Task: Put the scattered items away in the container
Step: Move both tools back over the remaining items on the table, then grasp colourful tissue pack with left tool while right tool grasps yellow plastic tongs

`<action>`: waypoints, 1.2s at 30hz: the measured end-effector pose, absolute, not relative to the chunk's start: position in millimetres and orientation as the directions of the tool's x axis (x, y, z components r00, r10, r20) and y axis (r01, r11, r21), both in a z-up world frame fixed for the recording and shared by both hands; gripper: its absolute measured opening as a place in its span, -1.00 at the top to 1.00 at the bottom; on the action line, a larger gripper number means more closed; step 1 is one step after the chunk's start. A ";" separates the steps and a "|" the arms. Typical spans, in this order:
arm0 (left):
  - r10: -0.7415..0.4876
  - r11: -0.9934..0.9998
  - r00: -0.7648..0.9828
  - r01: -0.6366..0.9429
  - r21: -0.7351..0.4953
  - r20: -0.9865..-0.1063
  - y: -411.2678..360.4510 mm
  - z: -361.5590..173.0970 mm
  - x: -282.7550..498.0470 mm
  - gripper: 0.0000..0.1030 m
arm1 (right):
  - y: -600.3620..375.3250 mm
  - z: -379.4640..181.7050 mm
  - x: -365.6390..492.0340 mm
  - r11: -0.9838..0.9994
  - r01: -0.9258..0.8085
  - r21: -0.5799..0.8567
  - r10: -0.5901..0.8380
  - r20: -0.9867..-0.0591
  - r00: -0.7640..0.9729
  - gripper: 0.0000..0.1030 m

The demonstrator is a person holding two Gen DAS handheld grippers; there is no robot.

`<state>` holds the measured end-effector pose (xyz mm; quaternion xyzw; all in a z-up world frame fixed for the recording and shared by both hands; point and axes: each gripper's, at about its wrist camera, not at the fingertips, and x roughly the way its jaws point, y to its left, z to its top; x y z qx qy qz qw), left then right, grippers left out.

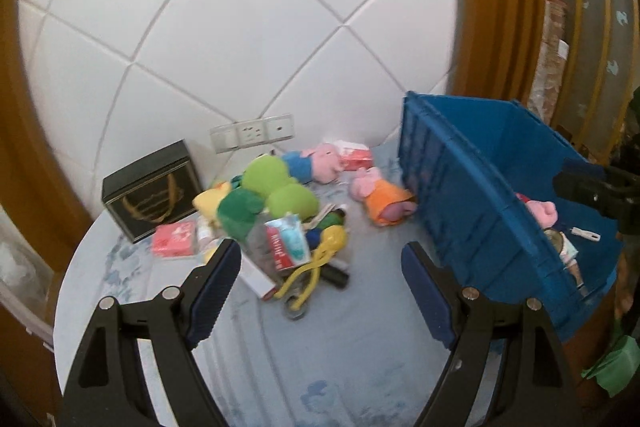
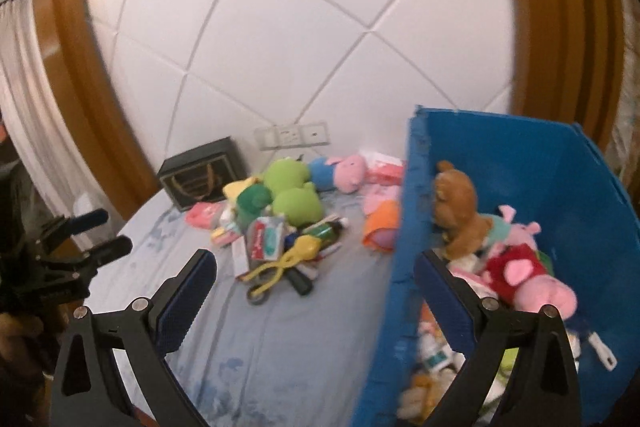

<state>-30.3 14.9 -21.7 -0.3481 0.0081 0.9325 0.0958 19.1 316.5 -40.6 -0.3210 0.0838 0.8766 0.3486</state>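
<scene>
My left gripper [image 1: 322, 263] hangs spread wide and empty above the bed, my right gripper [image 2: 316, 273] likewise spread with nothing between its pads, its right finger hovering at the near wall of the blue bin [image 2: 400, 267]. Taking the bin as landmark: it stands at the right of the bed, already holding a brown bear [image 2: 456, 211] and a red-dressed pig plush [image 2: 524, 267]. Just left of its wall lies the orange-dressed pig plush [image 1: 380, 201] — touching or nearly so. Further left sits the heap: green plush [image 1: 280, 187], a toothpaste box [image 1: 286, 245], then the yellow tongs [image 1: 316, 267] at its near edge. I judge the tongs the next pick; their long axis runs diagonally, handles towards me, and they lie straight ahead of my left gripper — the nearer one.
</scene>
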 end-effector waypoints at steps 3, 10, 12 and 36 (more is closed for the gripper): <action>0.161 -0.984 -0.729 -0.168 -0.055 -0.665 -9.8 -33.6 -33.9 -0.59 | 307.5 -55.2 -1.8 -0.750 -0.656 -0.086 0.545 -0.641 -0.540 -0.95; 0.148 -0.986 -0.677 -0.160 -0.052 -0.721 -58.4 -78.1 -57.7 -0.59 | 302.1 -98.4 -41.9 -0.738 -0.667 -0.100 0.531 -0.695 -0.484 -0.95; 0.142 -0.987 -0.665 -0.156 -0.050 -0.734 -72.1 -92.6 -66.8 -0.59 | 306.5 -112.9 -51.8 -0.727 -0.679 -0.100 0.531 -0.709 -0.464 -0.95; -0.001 -0.933 -0.637 -0.276 0.230 -0.771 -118.1 -334.3 -246.4 -0.59 | 412.2 -313.5 -158.1 -0.661 -0.746 -0.079 0.451 -0.837 -0.311 -0.95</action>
